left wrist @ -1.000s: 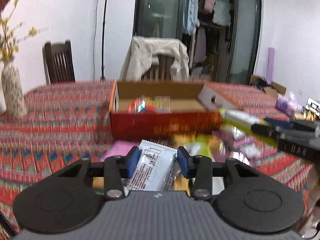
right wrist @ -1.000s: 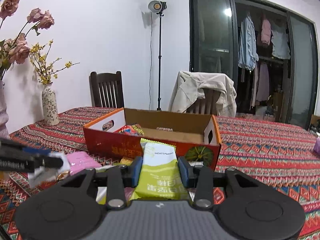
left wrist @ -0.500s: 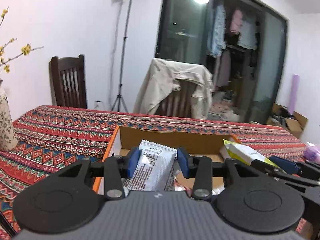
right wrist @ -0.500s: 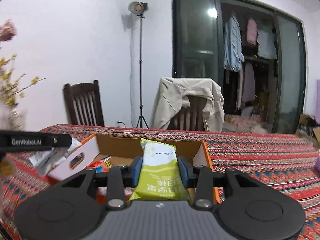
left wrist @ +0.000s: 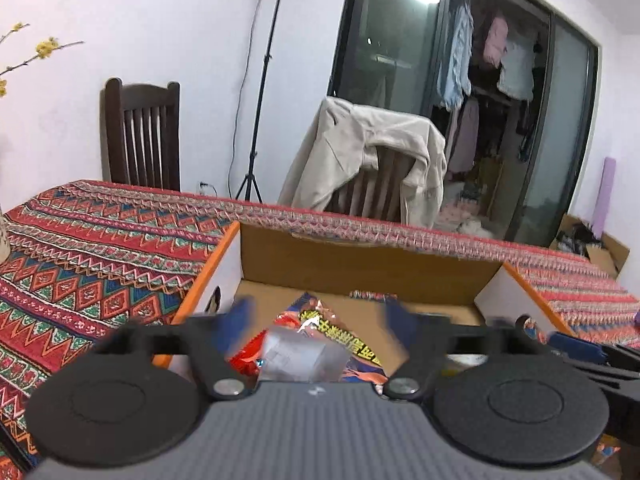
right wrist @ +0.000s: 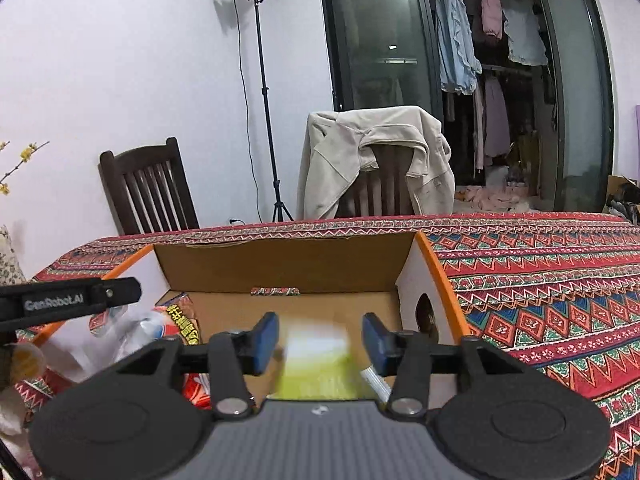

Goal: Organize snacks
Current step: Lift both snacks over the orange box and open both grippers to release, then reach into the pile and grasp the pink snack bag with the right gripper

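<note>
Blue-padded left gripper (left wrist: 316, 312): jaws just sprung wide, silver packet (left wrist: 302, 356) loose between them, blurred, over the cardboard box (left wrist: 360, 264). Right gripper (right wrist: 319, 338): jaws just parted, green packet (right wrist: 320, 368) free of both pads, blurred, above the box floor. Box sits on patterned tablecloth (right wrist: 540, 280).

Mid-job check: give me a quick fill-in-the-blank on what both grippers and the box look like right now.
1. Both grippers hover over the open cardboard ____.
2. The left gripper has jaws standing ____, a silver packet loose between them.
3. The blurred packet between the right gripper jaws is white and ____.
4. A beige jacket hangs on a ____.

Missing words: box; open; green; chair
</note>
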Action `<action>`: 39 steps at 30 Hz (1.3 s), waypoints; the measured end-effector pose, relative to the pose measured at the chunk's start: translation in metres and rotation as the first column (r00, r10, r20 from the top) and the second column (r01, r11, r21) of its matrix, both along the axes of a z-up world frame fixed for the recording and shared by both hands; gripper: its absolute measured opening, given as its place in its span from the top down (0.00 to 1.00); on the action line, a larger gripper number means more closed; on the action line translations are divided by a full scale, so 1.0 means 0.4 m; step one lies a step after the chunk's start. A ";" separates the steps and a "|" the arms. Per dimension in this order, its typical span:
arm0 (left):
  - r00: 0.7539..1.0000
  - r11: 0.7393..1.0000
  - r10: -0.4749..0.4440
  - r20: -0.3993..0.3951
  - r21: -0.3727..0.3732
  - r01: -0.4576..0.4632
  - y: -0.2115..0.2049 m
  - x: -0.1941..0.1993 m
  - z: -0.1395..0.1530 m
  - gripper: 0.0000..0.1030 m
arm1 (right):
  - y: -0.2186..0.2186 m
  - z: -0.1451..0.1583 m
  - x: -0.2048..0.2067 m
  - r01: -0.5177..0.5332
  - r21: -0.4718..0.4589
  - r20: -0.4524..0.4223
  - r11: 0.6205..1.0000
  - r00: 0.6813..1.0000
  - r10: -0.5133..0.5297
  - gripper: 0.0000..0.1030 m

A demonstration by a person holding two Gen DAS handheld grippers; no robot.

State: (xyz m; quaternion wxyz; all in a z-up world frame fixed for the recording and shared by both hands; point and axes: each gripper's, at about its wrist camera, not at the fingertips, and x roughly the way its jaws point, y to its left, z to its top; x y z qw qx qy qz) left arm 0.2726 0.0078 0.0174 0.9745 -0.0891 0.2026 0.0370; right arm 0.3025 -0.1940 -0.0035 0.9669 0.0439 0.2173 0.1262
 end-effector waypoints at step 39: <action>0.988 0.998 -0.060 -0.139 0.017 0.063 0.105 -0.477 -0.092 0.00 | 0.060 -0.055 -0.447 -0.272 -0.320 -0.105 0.908 0.962 0.251 0.08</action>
